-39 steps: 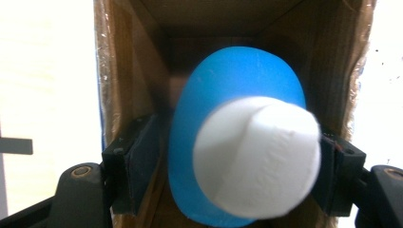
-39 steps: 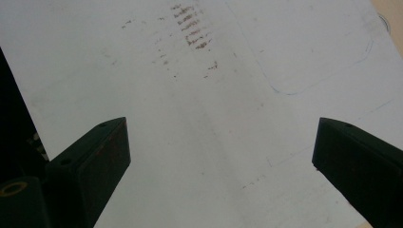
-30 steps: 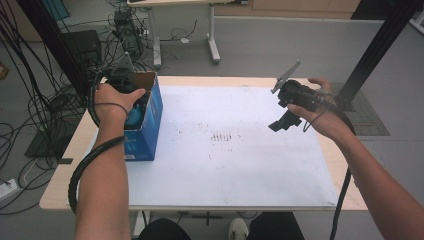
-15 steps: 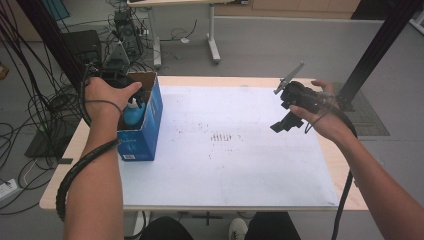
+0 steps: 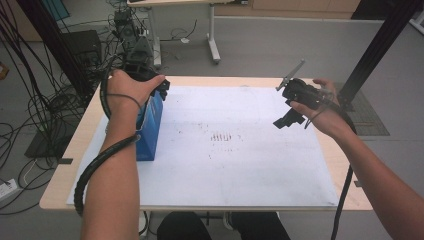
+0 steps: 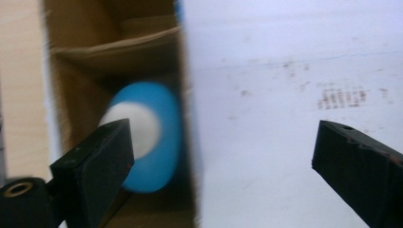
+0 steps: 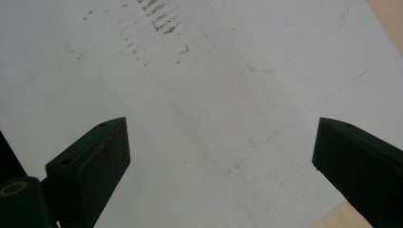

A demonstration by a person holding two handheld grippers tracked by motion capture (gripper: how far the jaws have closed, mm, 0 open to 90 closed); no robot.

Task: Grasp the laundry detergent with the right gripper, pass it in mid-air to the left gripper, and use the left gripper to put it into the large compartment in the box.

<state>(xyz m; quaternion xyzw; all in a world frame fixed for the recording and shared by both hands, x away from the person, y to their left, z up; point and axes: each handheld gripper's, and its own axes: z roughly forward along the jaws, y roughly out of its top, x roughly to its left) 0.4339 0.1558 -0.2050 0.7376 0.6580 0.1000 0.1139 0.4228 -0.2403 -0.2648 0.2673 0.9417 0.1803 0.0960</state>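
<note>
While the left gripper (image 6: 221, 156) is hanging over the blue box (image 5: 150, 127), a blue bottle with a white cap (image 6: 142, 133) is lying inside it.

Its jaws have just been opening and are now standing wide apart, with nothing pressed between them. In the left gripper view the bottle is sitting just behind the left jaw, blurred, with the round white cap facing the camera and the blue body around it; brown cardboard flaps (image 6: 119, 47) are showing above it. The white sheet (image 6: 285, 71) with faint reddish marks is lying under the right jaw. The right gripper (image 7: 221, 156) is hovering over this same sheet, jaws also wide apart and empty.
</note>
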